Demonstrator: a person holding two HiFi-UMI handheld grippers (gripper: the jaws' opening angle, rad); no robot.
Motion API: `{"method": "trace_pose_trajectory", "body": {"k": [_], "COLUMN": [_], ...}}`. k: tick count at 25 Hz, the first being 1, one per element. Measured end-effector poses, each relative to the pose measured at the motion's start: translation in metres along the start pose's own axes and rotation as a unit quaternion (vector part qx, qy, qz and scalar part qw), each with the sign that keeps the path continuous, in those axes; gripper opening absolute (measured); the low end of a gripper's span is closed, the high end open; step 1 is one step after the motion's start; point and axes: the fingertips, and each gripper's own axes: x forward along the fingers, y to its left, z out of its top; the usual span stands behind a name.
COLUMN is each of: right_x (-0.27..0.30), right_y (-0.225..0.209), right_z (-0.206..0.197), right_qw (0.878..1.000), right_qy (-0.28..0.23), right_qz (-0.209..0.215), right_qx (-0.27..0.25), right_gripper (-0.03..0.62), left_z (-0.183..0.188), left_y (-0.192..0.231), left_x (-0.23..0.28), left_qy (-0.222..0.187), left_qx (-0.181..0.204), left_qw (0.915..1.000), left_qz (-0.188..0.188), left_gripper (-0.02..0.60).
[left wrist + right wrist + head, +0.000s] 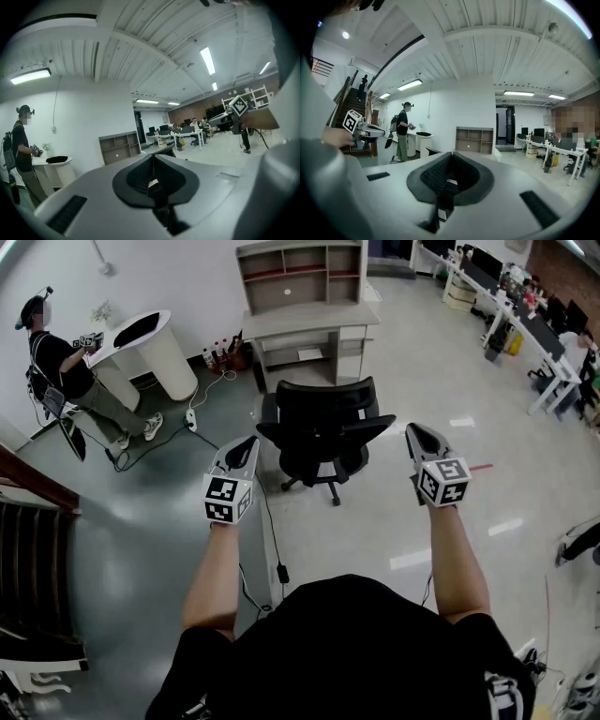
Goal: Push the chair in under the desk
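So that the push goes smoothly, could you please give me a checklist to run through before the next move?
1. Left gripper shut and empty: ok.
2. Right gripper shut and empty: ok.
3. Grippers touching the chair: not ok, both apart from it.
4. Chair in front of the desk: ok.
5. Floor cable clear of the chair: cannot tell.
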Motion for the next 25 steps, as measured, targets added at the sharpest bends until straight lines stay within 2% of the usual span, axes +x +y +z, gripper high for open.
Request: {"method": "trace_pose_trajectory", "body": {"k": [15, 25], "right_x": [0.012, 0.037], "right_y": [0.030, 0.028], "right_z": [0.010, 0.010], "right_qw": [1.000, 1.000], "right_qy": [-0.016, -0.010], "right_qz": [-0.015, -0.016], "right_qx": [0.012, 0.006], "right_gripper": [0.003, 0.003], "left_z": [-0.006, -0.014], "left_y": [0.020, 0.039], "left_x": [-0.005, 0.008], "left_qy": [0.000, 0.001], "left_qx": [-0.004, -0.011], "left_qw": [0.9998, 0.9998], "left_qz": [-0.019, -0.015], "left_gripper": [0.014, 0.014]}}
